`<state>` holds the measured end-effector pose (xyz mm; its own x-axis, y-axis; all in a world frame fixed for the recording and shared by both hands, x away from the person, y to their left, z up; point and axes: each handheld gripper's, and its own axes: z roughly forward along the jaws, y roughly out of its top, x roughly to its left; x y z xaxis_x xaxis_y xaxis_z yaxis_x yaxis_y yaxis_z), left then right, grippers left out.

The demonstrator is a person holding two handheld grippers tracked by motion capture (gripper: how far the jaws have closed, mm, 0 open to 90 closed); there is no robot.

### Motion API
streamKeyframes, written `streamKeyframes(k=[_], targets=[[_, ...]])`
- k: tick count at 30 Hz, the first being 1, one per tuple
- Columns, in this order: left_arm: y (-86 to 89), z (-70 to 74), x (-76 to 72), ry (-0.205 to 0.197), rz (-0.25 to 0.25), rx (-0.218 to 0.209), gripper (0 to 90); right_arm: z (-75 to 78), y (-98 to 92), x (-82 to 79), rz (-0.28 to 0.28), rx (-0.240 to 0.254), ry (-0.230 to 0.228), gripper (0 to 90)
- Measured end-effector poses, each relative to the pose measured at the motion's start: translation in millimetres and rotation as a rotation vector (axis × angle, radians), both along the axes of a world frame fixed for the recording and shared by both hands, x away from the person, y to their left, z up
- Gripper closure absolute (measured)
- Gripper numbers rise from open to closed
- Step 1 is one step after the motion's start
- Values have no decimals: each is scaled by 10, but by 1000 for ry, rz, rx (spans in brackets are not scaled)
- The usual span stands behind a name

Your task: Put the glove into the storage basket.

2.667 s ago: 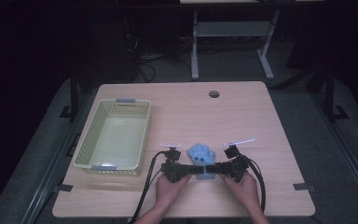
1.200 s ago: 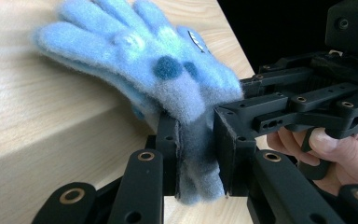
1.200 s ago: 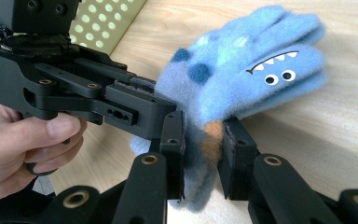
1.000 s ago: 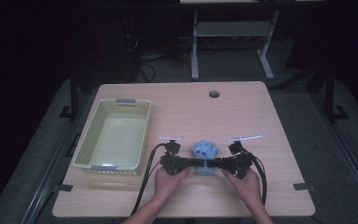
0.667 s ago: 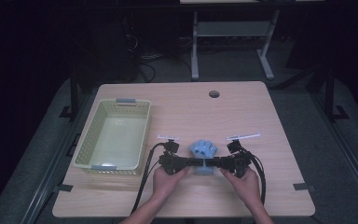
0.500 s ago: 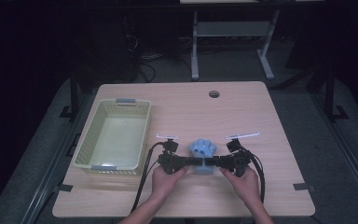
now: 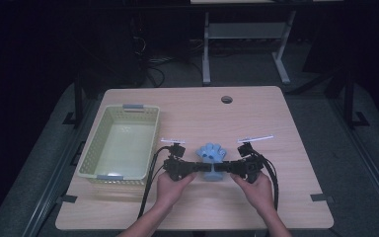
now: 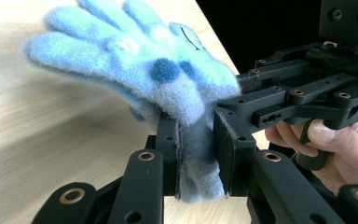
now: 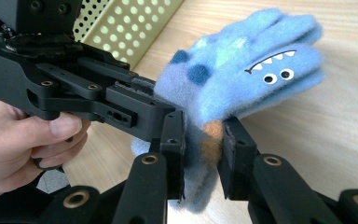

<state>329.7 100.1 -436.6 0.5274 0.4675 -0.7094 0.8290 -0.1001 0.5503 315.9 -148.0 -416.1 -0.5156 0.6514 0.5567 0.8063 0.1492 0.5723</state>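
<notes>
A fuzzy blue glove (image 7: 211, 154) with darker dots and a small monster face (image 9: 277, 70) is held between the two grippers just above the table's front middle, fingers pointing away from the person. My left gripper (image 7: 199, 168) is shut on the glove's cuff (image 8: 196, 154) from the left. From the right, my right gripper (image 7: 225, 168) is shut on the same cuff (image 9: 203, 154). The jaws meet nose to nose. In the left gripper view the right gripper (image 8: 303, 93) sits opposite, with a hand on it; in the right gripper view the left gripper (image 9: 74, 84) does likewise.
A pale yellow-green perforated basket (image 7: 93, 150) stands on the left of the wooden table (image 7: 237, 116), with nothing in it. A round cable hole (image 7: 226, 99) lies near the far edge. Cables trail from both grippers toward the front. Tape marks sit near the front corners.
Since the oldest frame both grippers and the glove have shifted slightly away from the table's front edge. Over the last second nothing visibly moved.
</notes>
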Motion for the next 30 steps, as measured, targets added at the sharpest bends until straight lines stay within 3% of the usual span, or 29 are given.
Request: streamKeyframes(k=[7,10,30], targets=[[87,67,27,-2,9,-8,723,97,86,48,16,-9,4,736],[130,123,60,-9,10,-15,723,161,128,85,24,-12,-14,736],[351,352,123,-22,24,-33,724,384,300,206,52,16,-19,737]])
